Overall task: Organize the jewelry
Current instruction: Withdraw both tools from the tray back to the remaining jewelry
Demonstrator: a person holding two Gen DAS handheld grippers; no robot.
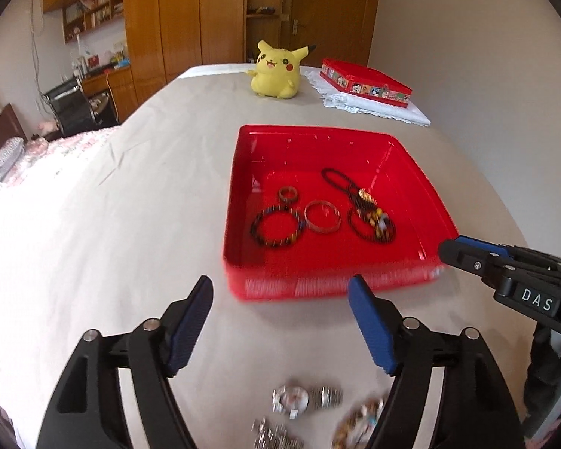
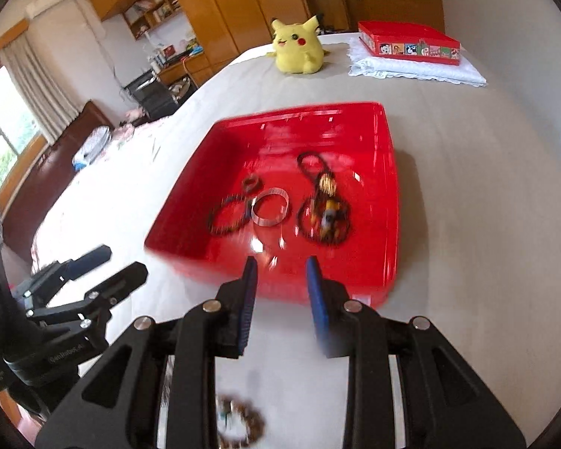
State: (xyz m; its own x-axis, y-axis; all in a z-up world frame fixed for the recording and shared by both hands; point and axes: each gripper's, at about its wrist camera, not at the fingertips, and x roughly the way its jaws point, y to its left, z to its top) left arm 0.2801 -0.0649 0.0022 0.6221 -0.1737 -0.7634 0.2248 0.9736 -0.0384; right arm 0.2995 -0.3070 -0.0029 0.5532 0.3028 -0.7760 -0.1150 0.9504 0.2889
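Note:
A red tray (image 1: 411,172) (image 2: 190,187) lies on the bed. In it are a dark beaded bracelet (image 1: 276,226) (image 2: 226,219), a silver bangle (image 1: 322,217) (image 2: 271,209), a small ring (image 1: 288,194) (image 2: 251,183) and a black beaded necklace with charms (image 1: 370,217) (image 2: 323,209). My left gripper (image 1: 280,321) is open and empty, short of the tray's near wall. A watch (image 1: 303,398) and blurred bracelets (image 1: 359,422) lie below it. My right gripper (image 2: 280,292) is open and empty over the tray's near edge; a beaded bracelet (image 2: 239,422) lies beneath it.
A yellow plush toy (image 1: 276,71) (image 2: 299,48) sits at the bed's far end. Beside it a red tin (image 1: 366,82) (image 2: 407,43) rests on a white lace cloth (image 1: 377,108). Wooden wardrobes and a desk stand behind. The right gripper shows in the left wrist view (image 1: 505,265).

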